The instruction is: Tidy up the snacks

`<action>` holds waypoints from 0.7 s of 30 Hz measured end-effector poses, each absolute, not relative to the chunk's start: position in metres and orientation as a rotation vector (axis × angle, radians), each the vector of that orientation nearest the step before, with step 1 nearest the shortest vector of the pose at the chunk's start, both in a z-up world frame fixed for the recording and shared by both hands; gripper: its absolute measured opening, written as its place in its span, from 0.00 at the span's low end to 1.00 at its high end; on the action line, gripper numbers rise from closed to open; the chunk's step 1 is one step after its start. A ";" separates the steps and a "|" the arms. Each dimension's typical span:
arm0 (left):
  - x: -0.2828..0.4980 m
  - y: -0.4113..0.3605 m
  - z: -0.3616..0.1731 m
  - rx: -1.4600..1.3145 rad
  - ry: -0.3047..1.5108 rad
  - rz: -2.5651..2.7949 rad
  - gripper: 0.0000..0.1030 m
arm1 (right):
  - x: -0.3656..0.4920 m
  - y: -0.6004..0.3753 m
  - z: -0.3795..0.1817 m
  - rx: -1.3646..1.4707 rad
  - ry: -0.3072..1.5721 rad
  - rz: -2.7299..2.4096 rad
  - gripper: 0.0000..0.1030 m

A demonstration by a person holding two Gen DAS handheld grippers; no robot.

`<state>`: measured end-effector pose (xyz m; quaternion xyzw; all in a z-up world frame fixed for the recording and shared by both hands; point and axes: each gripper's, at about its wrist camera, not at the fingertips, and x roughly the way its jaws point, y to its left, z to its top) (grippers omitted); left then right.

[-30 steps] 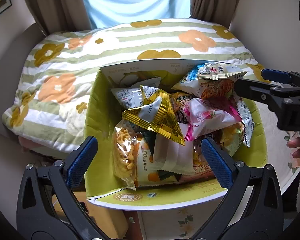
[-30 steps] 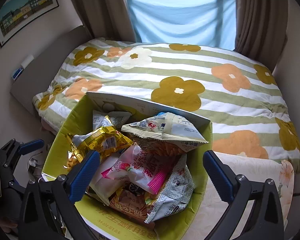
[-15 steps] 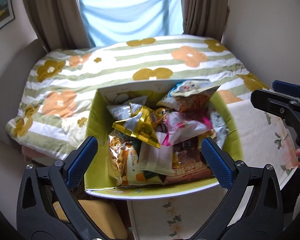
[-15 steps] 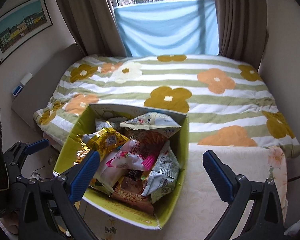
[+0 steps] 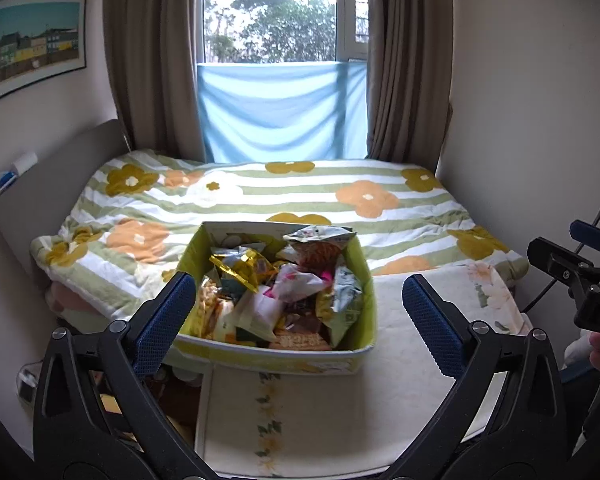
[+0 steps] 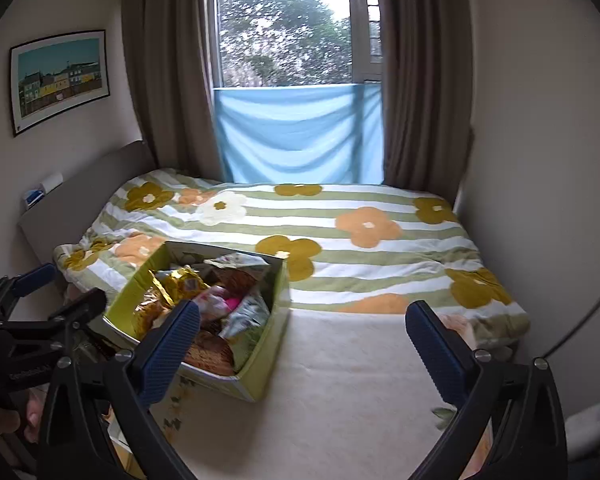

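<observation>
A green cardboard box [image 5: 366, 292] stands on a desk covered by a cream cloth with a floral print [image 5: 384, 400], at the desk's far left corner, right against the edge of a bed spread with a striped flower quilt [image 5: 340, 200]. The box is open at the top and piled with snack packets: a crinkled gold packet [image 5: 242, 266] near its far left, a pink-and-white packet [image 5: 300, 282] in the middle, a pale packet with orange contents [image 5: 320, 240] leaning at the far wall, and a grey-green packet [image 5: 346, 300] along the right wall. In the right wrist view the same box [image 6: 274, 320] sits left of centre, its packets heaped above the rim.

The left gripper [image 5: 298, 316] hangs above the near edge of the desk, its jaws spread wide and holding nothing, with the box seen between the blue pads. The right gripper [image 6: 304, 340] is likewise above the desk, jaws wide apart and empty, over the bare cloth to the right of the box. Each gripper appears at the side of the other's view.

Behind the bed are brown curtains [image 5: 152, 60], a window with a blue cloth [image 5: 280, 112] across its lower part, and a framed picture [image 5: 36, 44] on the left wall.
</observation>
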<state>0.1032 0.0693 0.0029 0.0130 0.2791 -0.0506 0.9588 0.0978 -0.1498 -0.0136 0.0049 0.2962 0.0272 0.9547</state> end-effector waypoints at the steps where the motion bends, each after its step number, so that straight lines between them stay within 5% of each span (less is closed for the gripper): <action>1: 0.092 0.066 0.003 0.023 0.559 -0.102 1.00 | 0.088 -0.154 -0.015 0.005 0.596 0.041 0.99; 21: 0.019 0.039 -0.001 0.050 0.514 -0.077 1.00 | 0.019 -0.185 -0.025 0.018 0.546 -0.039 0.99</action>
